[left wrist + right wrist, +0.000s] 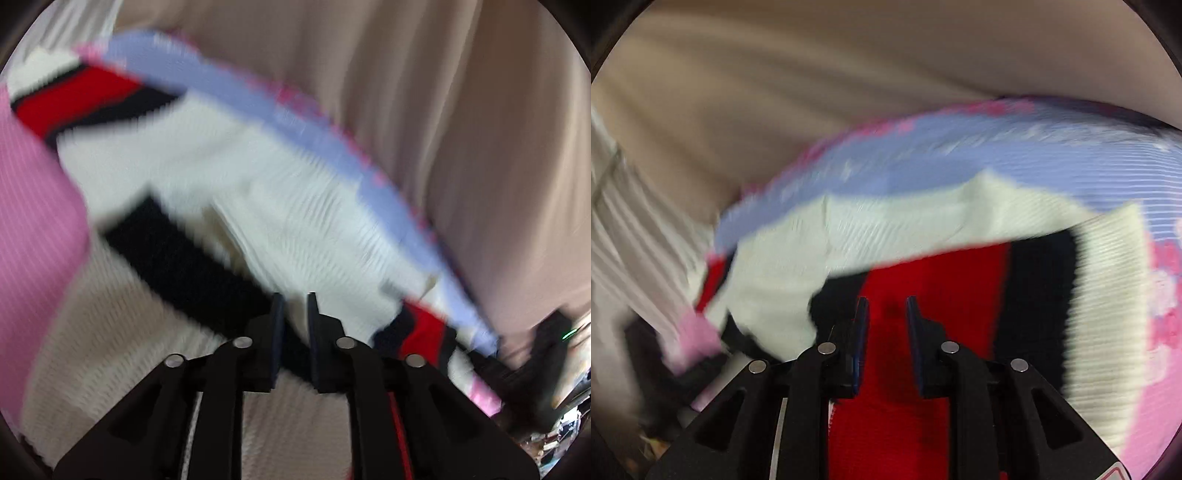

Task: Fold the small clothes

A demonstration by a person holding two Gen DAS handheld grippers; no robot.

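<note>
A: Our left claw [295,321] is clenched on the white sweater's [280,206] black band, our right claw [886,325] on its red stripe.

B: Yes, we hold both edges so it hangs over the pink-and-blue cloth [997,162], ready for folding.

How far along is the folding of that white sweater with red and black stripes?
Mid-fold, it seems. Nothing looks finished. In hand: the left gripper pinches the white sweater at a black stripe, and the right gripper pinches its red stripe. The blurred sweater hangs over the blue and pink garment. Left: laying it flat and finishing folds.
</note>
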